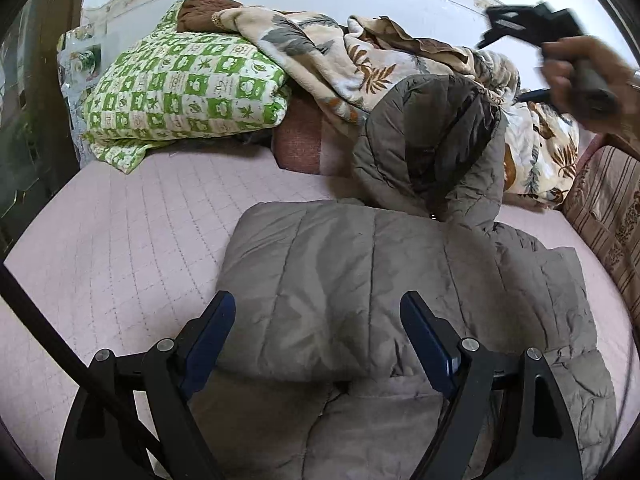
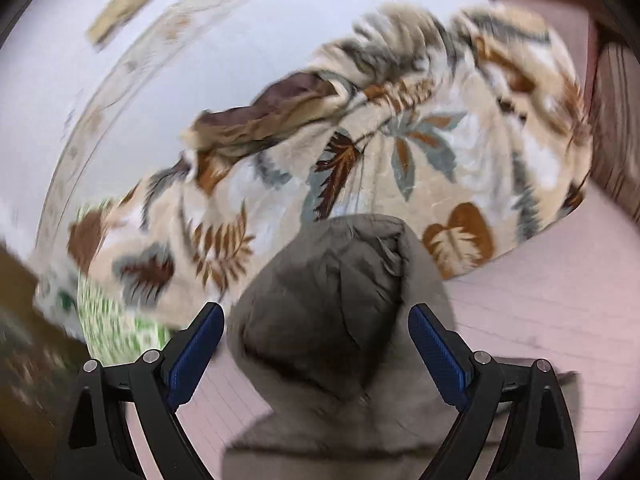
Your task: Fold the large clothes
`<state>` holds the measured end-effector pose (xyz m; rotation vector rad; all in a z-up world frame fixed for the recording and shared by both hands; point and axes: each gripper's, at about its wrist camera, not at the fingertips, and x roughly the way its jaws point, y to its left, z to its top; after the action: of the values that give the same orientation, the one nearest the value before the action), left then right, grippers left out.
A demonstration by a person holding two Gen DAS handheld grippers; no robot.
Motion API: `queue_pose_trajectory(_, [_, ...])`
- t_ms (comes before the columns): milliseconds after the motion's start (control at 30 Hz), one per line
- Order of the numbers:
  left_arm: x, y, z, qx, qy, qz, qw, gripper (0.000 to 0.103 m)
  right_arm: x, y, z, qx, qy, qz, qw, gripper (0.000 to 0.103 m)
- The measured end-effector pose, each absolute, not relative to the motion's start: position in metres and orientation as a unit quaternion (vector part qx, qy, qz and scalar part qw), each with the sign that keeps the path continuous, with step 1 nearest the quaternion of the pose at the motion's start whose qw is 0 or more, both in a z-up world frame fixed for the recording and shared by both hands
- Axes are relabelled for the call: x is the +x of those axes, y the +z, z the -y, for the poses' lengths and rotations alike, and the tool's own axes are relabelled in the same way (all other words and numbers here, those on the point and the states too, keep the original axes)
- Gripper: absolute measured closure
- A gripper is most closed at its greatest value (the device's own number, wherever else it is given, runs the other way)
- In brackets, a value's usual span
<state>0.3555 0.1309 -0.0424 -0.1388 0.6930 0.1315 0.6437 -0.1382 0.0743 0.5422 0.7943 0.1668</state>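
Below and ahead of the left gripper (image 1: 318,320), jaws spread wide and empty, the grey quilted puffer jacket (image 1: 344,280) lies folded on the pink quilted bedcover (image 1: 132,232). Its hood (image 2: 332,284) stands up beyond the fold, just under the right gripper (image 2: 316,332), also released, nothing between its blue pads. Behind the hood: a cream leaf-print fleece blanket (image 2: 420,140). Far left: a green-checked pillow (image 1: 188,88).

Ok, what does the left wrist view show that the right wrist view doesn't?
Left wrist only: the folded body of the grey puffer jacket, the green checked pillow, and the right hand-held gripper raised in a hand.
Right wrist only: that gripper's own open fingers.
Both: the jacket's hood, the leaf-print blanket and the pink quilted bed cover.
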Motion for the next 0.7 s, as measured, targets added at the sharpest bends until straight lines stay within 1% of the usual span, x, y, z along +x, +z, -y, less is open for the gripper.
queue_pose_trajectory(100, [0.357,-0.044,-0.131,-0.071,0.062,-0.337,0.937,0.019,0.680,0.054,0.131,0.283,0.072,-0.394,0.872,0.007])
queue_pose_trajectory(267, [0.360,-0.048,-0.136,-0.089,0.055,-0.344,0.933,0.019,0.720,0.033,0.135,0.315,0.057,-0.378,0.869,0.008])
queue_pose_trajectory(300, [0.361,-0.049,-0.137,-0.092,0.054,-0.346,0.932,0.019,0.723,0.029,0.135,0.314,0.059,-0.381,0.868,0.021])
queue_pose_trajectory(333, [0.362,-0.050,-0.138,-0.094,0.055,-0.348,0.931,0.019,0.727,0.023,0.134,0.310,0.062,-0.388,0.866,0.040])
queue_pose_trajectory(367, [0.363,-0.051,-0.137,-0.093,0.056,-0.349,0.931,0.019,0.729,0.019,0.134,0.310,0.066,-0.391,0.864,0.074])
queue_pose_trajectory(433, [0.363,-0.050,-0.136,-0.090,0.056,-0.347,0.932,0.019,0.722,0.015,0.129,0.292,0.077,-0.395,0.867,0.090])
queue_pose_trajectory(467, [0.362,-0.049,-0.136,-0.089,0.058,-0.345,0.933,0.019,0.713,0.018,0.128,0.282,0.079,-0.383,0.876,0.092])
queue_pose_trajectory(567, [0.356,-0.043,-0.135,-0.091,0.056,-0.335,0.936,0.019,0.683,0.034,0.131,0.271,0.098,-0.357,0.889,0.094])
queue_pose_trajectory(700, [0.351,-0.034,-0.135,-0.100,0.046,-0.323,0.940,0.019,0.624,0.064,0.133,0.245,0.123,-0.329,0.904,0.095])
